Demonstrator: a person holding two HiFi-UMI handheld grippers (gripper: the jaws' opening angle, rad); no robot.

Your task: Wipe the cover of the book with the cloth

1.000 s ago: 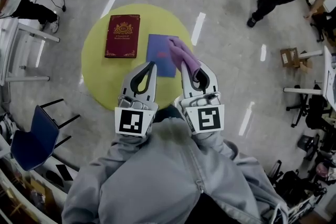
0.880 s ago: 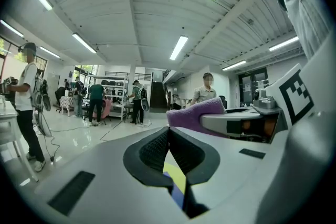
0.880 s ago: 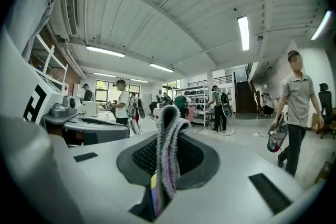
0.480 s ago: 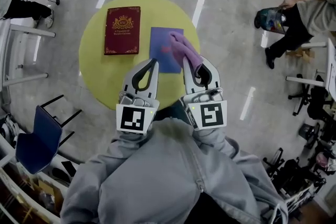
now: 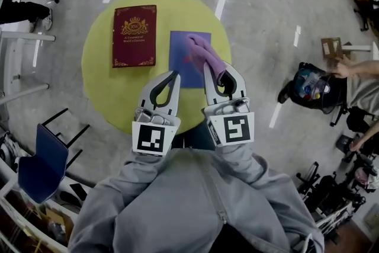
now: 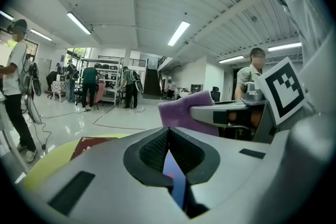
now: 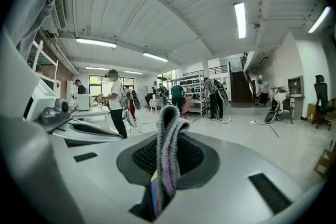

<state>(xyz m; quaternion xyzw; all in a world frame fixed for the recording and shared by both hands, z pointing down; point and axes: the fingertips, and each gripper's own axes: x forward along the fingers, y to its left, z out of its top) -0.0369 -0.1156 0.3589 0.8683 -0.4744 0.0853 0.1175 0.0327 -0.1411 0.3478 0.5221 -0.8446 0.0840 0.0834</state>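
Note:
On the round yellow table [image 5: 100, 80] lie two books: a dark red one with gold print [image 5: 135, 35] at the left and a blue one [image 5: 182, 61] at the middle. My right gripper [image 5: 209, 65] is shut on a purple cloth [image 5: 205, 55] that hangs over the blue book's right part; the cloth [image 7: 168, 152] sticks up between the jaws in the right gripper view. My left gripper [image 5: 173, 74] is shut with nothing in it, held above the blue book's near edge. The purple cloth [image 6: 185, 114] and the red book [image 6: 93, 144] show in the left gripper view.
A dark blue chair [image 5: 40, 160] stands at the lower left. A dark bag [image 5: 309, 88] and a person's hand [image 5: 342, 70] are on the floor at the right. White table legs [image 5: 23, 38] stand at the left. People stand far off in the hall [image 6: 89, 85].
The view has shifted: table and books sit a little lower and to the left. The person at the right has moved down the frame with the bag. Both grippers hold as before.

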